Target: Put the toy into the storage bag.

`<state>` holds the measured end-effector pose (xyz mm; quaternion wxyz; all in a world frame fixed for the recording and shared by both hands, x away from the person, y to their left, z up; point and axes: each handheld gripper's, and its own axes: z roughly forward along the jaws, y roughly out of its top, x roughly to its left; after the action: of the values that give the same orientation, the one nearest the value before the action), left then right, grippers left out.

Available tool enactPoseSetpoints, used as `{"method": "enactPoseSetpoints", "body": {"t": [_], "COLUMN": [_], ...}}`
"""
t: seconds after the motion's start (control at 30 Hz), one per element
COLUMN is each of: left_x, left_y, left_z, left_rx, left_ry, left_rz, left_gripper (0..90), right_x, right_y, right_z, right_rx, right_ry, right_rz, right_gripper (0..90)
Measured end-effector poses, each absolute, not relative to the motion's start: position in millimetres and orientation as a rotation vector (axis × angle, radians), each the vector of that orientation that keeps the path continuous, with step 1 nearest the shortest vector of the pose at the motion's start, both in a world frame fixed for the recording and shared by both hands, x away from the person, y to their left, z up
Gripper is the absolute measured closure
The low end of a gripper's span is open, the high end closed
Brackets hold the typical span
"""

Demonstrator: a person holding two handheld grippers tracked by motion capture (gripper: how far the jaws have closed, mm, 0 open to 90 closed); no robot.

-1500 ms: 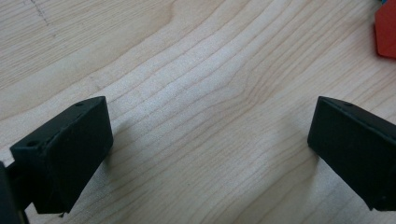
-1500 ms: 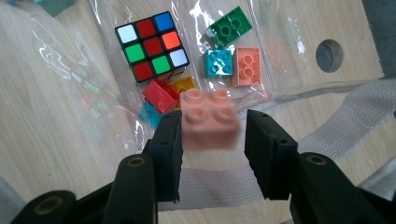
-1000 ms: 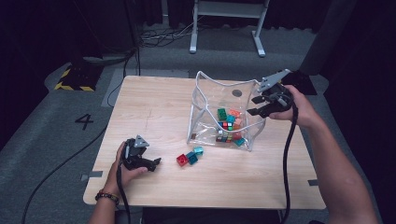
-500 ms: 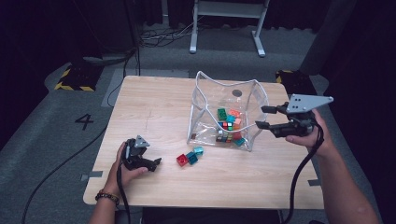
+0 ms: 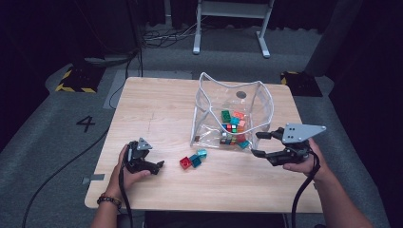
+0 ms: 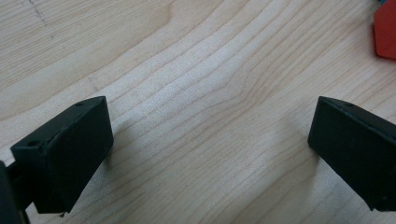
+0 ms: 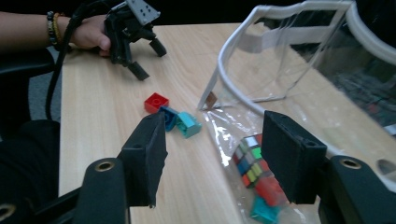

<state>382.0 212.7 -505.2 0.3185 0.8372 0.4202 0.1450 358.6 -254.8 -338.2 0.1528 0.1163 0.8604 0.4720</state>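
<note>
The clear plastic bag (image 5: 235, 111) with the white rim stands open on the far right part of the counter (image 5: 157, 109), its mouth gaping upward. Inside it, against the near wall, lies a heap of small coloured blocks (image 5: 233, 127); from the right tool's camera they show through the film as a cube of many colours (image 7: 250, 158) with a red and a teal piece below it.

Out on the bare wood, just off the bag's near left corner, sit three loose bricks in a tight cluster: a red brick (image 5: 185, 163), a dark blue brick (image 5: 195, 160) touching it, and a light teal brick (image 5: 201, 153) at the end nearest the bag.

The right tool (image 5: 262, 144) is held low beside the counter's right edge, pointing left toward the bag's near right corner. Its jaws have just been opening and stand apart with nothing between them, so it is released; the pads are clear of the bag.

The left tool (image 5: 157, 167) rests near the near left corner of the counter, gripped by the person's left hand (image 5: 124, 172), its tips down at the wood. Its jaws are spread wide over bare grain and hold nothing. The red brick lies a little to its right, apart from it.
</note>
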Motion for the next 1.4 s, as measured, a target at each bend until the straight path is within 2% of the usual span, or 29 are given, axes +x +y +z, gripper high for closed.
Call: {"method": "enactPoseSetpoints", "body": {"t": [0.3, 0.83, 1.13, 1.4], "left_x": [382, 382, 382, 382], "left_y": [213, 213, 213, 213], "left_z": [-505, -505, -505, -505], "left_rx": [2.202, 2.202, 2.203, 2.202], "left_ry": [1.105, 1.106, 1.105, 1.105], "left_rz": [0.381, 0.381, 0.382, 0.381], "left_gripper": [0.3, 0.3, 0.3, 0.3], "right_x": [359, 382, 391, 394], "right_y": [-228, -146, -113, -103], "right_z": [-375, -476, -503, -505], "right_rx": [0.298, 0.239, 0.363, 0.443], "right_ry": [2.536, 2.732, 2.721, 2.711], "right_rz": [1.325, 1.237, 1.230, 1.237], "right_gripper": [38.9, 40.2, 40.3, 39.6]}}
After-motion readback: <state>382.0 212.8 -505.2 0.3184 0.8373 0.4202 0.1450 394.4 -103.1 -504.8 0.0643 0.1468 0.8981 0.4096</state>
